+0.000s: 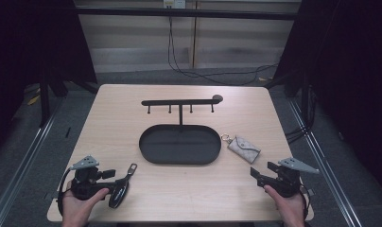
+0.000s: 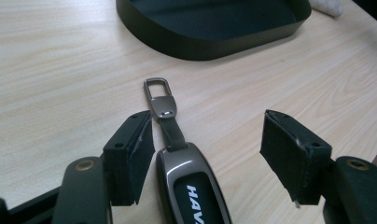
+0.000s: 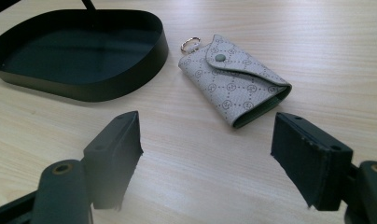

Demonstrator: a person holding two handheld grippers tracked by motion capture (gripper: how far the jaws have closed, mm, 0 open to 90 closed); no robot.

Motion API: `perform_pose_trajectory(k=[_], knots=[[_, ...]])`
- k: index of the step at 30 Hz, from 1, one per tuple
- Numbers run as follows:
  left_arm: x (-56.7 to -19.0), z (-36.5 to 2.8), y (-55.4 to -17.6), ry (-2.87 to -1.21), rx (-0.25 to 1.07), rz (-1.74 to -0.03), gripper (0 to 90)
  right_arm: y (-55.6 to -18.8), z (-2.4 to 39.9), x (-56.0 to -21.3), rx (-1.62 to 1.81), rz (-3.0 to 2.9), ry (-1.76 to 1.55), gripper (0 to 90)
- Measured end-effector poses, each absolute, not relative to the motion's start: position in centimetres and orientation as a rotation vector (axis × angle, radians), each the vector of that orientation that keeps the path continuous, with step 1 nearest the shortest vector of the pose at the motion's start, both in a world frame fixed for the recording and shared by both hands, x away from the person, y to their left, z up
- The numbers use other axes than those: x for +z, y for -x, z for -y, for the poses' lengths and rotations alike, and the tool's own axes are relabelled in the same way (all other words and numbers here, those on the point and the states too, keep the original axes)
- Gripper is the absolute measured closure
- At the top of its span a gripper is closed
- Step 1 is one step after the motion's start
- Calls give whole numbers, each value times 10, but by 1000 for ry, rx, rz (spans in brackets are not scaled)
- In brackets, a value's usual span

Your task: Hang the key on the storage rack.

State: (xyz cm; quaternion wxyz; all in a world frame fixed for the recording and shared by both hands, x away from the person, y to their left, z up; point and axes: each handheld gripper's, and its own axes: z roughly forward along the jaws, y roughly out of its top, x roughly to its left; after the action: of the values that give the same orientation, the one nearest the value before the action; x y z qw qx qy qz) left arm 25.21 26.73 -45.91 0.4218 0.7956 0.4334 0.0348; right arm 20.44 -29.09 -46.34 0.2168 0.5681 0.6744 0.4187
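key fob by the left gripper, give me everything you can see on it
The key fob is a long rounded shell with a glossy grey-brown rim and a black face with white letters. A dark strap leads from its end to a metal clasp with a rectangular loop. It lies flat on the wooden table, between the open jaws of the left gripper, close beside one pad; contact is unclear. It lies apart from the black tray.

Bare table (image 1: 132, 118) left and right of tray (image 1: 153, 156); front edge open between the grippers. Hook rack (image 1: 179, 101) stands over the tray's far side. Pouch (image 1: 244, 148) lies just beside the tray's right end; key fob (image 1: 120, 189) lies front left.
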Motion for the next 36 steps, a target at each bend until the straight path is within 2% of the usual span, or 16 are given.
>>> perform_pose_trajectory(k=[5, 13, 18, 27, 29, 36], knots=[[-460, -267, -253, -1990, 81, -1094, 348, -207, 294, -466, 1187, -1914, -1610, 194], [-457, -267, -251, -1982, 98, -1099, 359, -204, 292, -465, 1171, -1936, -1582, 203], [-454, -268, -251, -1983, 101, -1115, 396, -204, 290, -465, 1162, -1951, -1571, 206], [-442, -256, -266, -2027, 133, -1140, 415, -207, 290, -466, 1162, -1963, -1583, 184], [-441, -254, -269, -2047, 131, -1152, 455, -206, 288, -466, 1154, -1969, -1572, 184], [-439, -250, -278, -2125, 117, -1193, 461, -207, 286, -466, 1141, -1993, -1563, 184]])
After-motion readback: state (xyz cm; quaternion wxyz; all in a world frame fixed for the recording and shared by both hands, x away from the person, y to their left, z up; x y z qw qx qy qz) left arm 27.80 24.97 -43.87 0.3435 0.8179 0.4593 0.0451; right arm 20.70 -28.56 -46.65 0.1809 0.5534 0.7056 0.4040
